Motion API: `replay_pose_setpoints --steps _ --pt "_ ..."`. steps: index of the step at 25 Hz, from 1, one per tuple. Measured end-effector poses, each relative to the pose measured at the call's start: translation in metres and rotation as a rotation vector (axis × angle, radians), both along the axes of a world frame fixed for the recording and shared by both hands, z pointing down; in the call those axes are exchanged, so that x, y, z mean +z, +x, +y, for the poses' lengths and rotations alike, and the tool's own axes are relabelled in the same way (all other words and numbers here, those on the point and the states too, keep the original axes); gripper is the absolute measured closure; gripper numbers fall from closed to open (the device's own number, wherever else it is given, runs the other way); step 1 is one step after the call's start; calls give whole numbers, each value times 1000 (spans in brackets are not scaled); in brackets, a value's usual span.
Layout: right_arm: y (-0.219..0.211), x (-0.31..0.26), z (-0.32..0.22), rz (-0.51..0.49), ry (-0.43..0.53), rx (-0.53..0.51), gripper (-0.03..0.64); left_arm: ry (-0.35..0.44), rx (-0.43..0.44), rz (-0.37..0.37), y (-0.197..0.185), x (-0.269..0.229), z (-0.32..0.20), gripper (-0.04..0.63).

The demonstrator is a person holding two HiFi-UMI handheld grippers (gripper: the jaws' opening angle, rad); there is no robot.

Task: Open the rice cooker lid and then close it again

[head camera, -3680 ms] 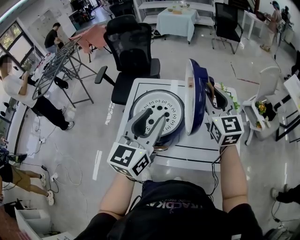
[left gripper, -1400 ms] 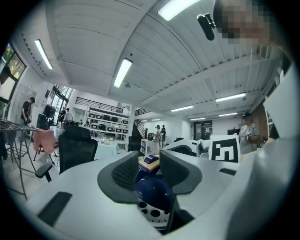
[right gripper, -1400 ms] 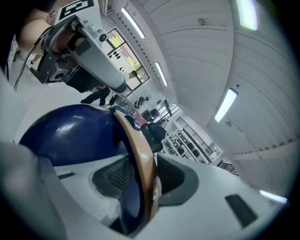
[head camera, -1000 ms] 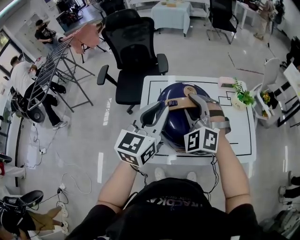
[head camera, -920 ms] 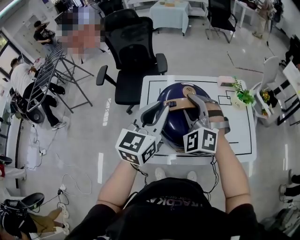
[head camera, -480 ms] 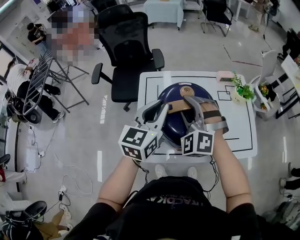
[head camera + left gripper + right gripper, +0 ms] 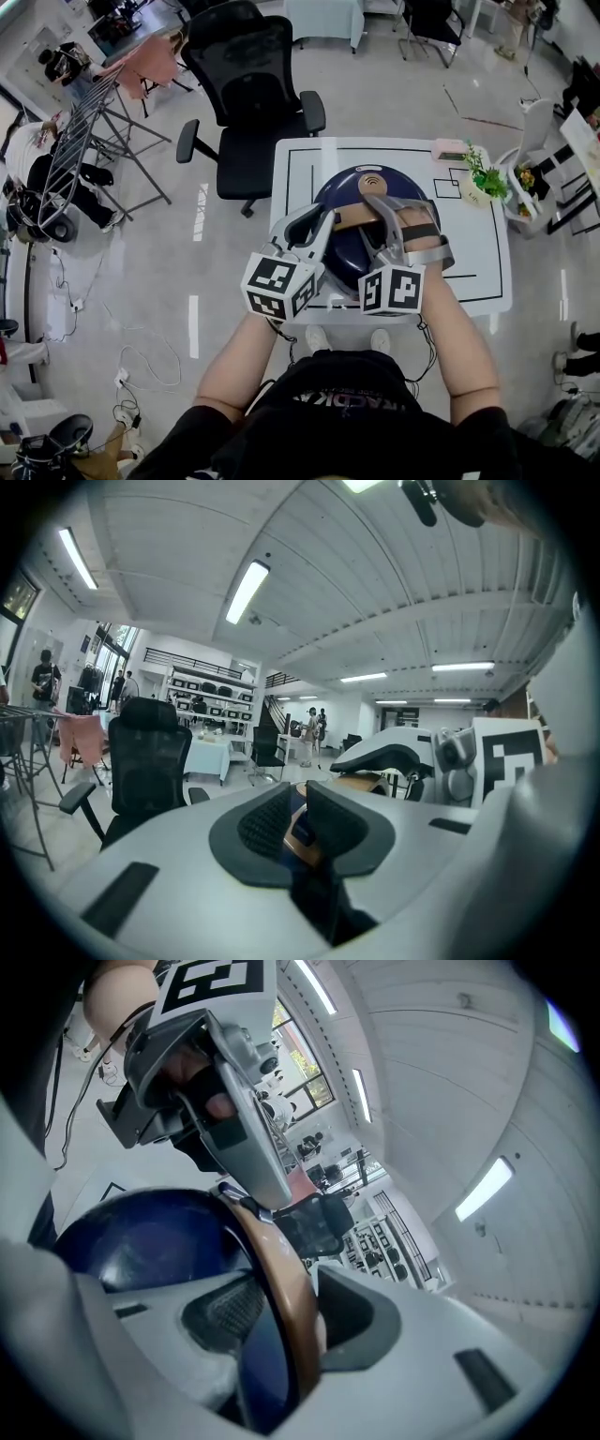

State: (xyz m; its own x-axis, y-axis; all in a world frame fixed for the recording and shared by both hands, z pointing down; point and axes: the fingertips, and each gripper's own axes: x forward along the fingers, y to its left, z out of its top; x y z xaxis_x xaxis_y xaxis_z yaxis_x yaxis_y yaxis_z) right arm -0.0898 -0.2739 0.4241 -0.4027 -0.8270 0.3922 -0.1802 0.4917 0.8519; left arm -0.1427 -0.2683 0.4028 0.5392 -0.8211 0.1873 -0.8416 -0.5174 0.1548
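Navy-blue rice cooker [image 7: 339, 251], one item, standing at the middle of a white table [image 7: 478, 272] marked with black lines. Lid [image 7: 349, 186] down and closed over the body. Tan handle [image 7: 354, 217] arched across the top of the lid, running left to right in my head view.

Left gripper [image 7: 323, 218]: at the handle's left end, beside the lid. Jaws drawn nearly together, having just been closing, with a slim gap left between the pads. Tan and blue show in that gap; I cannot tell whether the pads press on anything.

Right gripper [image 7: 389, 208]: over the right half of the lid. Jaws spread wide, having just been opening, one on each side of the handle. In its own view the tan band passes between them, close against one jaw, with blue lid visible between it and the other pad. I log no clamp.

Surroundings: black office chair [image 7: 248, 84] just beyond the table's far edge. Small potted plant [image 7: 475, 173] on the table near its far right corner. Metal drying rack [image 7: 70, 155] well off to the left on the pale floor.
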Motion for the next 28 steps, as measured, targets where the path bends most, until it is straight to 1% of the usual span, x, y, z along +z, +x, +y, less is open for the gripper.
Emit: replay_pose_setpoints --steps 6,11,13,14,15,17,19,21,24,26,28 --pt "1 1 -1 3 2 2 443 12 -13 14 1 0 -2 554" --pt "-2 0 1 67 36 -13 445 3 -16 2 -2 -1 -1 552" --pt "-2 1 1 81 49 -23 445 -1 -17 -2 -2 -2 0 531" --pt "-2 0 1 78 52 -30 443 1 -18 -3 -1 -3 1 496" --pt "-1 -1 3 69 53 -37 440 5 -20 -3 -1 -5 2 479" --pt "4 -2 7 36 52 -52 439 15 -29 -3 2 -9 6 476" --pt "12 -5 15 -26 38 -67 440 27 -40 -5 5 -12 11 475" --pt "22 -11 24 -136 -1 -82 440 39 -52 -2 10 -17 17 474" --pt "41 -26 38 -327 -70 -106 442 57 -68 6 19 -25 29 474" --pt "54 -37 47 -431 -88 -125 446 65 -80 8 27 -29 37 474" --pt "67 -48 55 -513 -90 -143 456 71 -89 10 37 -32 46 474"
